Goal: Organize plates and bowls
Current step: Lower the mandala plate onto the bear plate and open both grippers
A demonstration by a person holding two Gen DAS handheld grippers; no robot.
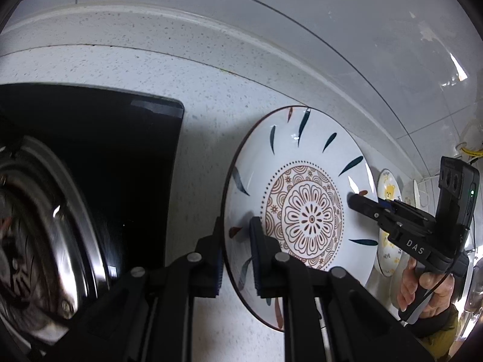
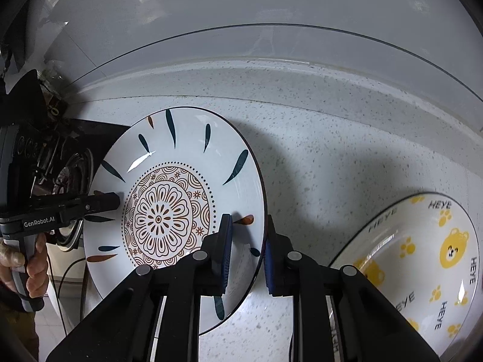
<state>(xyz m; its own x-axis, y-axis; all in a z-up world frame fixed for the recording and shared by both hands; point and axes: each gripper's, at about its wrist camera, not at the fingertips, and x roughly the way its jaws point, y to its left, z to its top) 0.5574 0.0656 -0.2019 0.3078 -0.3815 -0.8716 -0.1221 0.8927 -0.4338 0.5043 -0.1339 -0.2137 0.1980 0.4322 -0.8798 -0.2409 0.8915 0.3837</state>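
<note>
**A:** Between your two grippers, above the speckled counter (image 2: 332,157), the patterned plate (image 2: 172,211) is held at both sides. Your left gripper (image 1: 237,253) clamps one rim, one pad on the decorated face and one beneath. Your right gripper (image 2: 249,253) clamps the opposite rim the same way. Both sets of jaws stand narrow, closed on the plate's edge.

**B:** Where does the plate belong, judging from here?

**A:** The bear-print plate (image 2: 422,259), yellow on white with lettering, lies on the counter just beside your right gripper, on the side away from your left. The dark stovetop (image 1: 126,157) with its metal burner ring sits by your left gripper. So the likely stack lies to your right, and your right hand is nearer to it.

**B:** Is the patterned plate touching the counter?

**A:** I cannot tell; it looks tilted and seems lifted, with shadow beneath.
</note>
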